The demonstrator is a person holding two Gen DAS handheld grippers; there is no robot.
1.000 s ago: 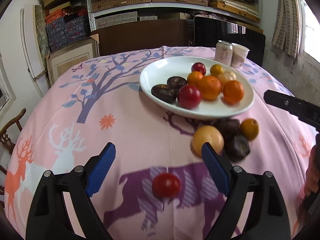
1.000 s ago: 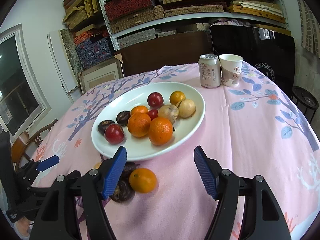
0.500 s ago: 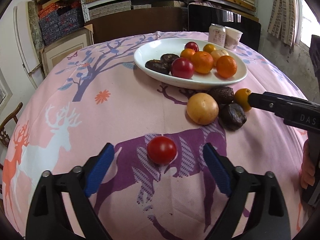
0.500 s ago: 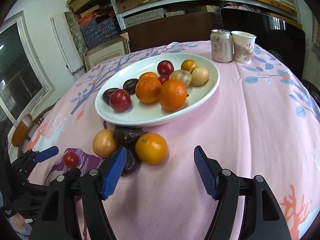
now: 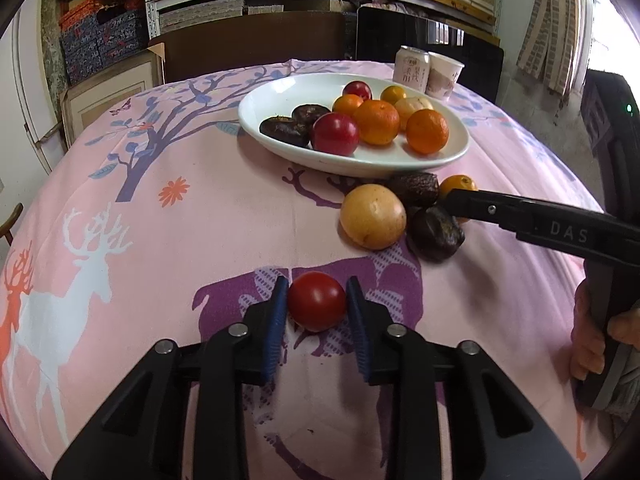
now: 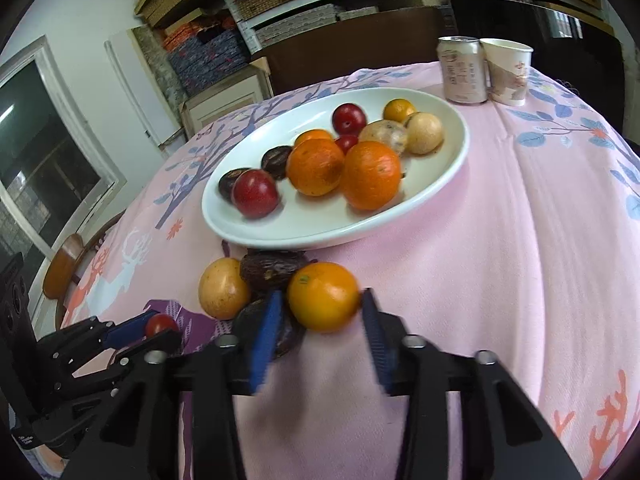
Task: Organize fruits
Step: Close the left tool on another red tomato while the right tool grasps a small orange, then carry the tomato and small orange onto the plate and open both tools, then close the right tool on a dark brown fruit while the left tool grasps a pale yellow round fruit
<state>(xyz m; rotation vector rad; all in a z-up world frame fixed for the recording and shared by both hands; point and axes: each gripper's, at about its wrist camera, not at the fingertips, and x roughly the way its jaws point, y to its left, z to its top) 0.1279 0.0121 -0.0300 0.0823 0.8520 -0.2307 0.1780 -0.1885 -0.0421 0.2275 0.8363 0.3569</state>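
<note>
A small red tomato [image 5: 316,306] lies on the pink tablecloth, and my left gripper [image 5: 317,294] is shut on it, blue pads against both sides. In the right wrist view, a small orange [image 6: 323,296] sits just in front of the white plate [image 6: 320,224]. My right gripper [image 6: 322,302] has its jaws closing on that orange, and both pads touch it. Beside the orange lie a yellow round fruit [image 6: 223,288] and two dark wrinkled fruits [image 5: 436,232]. The plate holds several oranges, red plums, dark fruits and pale fruits.
A drink can [image 6: 464,70] and a paper cup [image 6: 506,70] stand behind the plate. A person's hand [image 5: 588,340] grips the right tool at the right edge. Shelves of boxes and a dark chair back stand beyond the table. A wooden chair [image 6: 66,264] is at the left.
Both grippers have gone from wide open to closed around fruit: the left on the red tomato, the right on the small orange. The right gripper also dropped closer to the table.
</note>
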